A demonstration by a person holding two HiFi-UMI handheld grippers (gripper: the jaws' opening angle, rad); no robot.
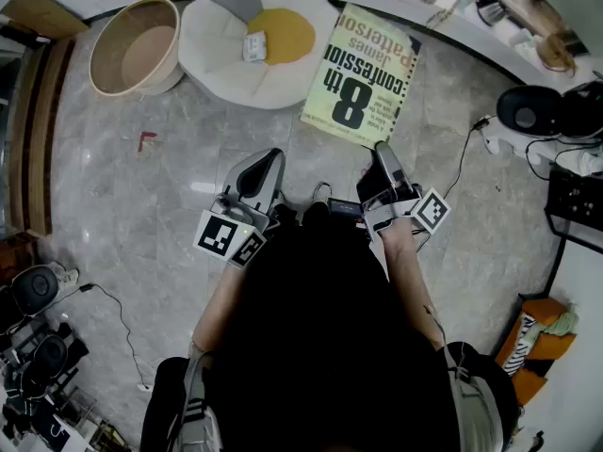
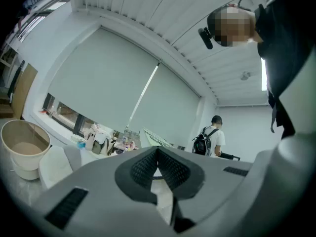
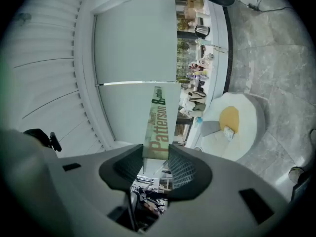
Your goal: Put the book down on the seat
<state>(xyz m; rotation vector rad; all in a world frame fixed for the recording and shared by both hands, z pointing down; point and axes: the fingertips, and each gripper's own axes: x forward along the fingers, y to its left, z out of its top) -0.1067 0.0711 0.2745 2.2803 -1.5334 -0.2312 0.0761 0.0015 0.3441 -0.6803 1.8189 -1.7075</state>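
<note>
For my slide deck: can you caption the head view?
The right gripper holds the book over the marble floor, near the white seat; left gripper shut and empty.

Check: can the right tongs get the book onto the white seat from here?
Probably yes: the right tongs grip the book, and the seat lies close by, ahead and to the left, with nothing between.

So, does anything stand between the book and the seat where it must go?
Nothing visible stands between them. The book, held by the right gripper, is just beside the seat. On the seat lie a yellow cushion and a small packet, which take up part of its middle.
</note>
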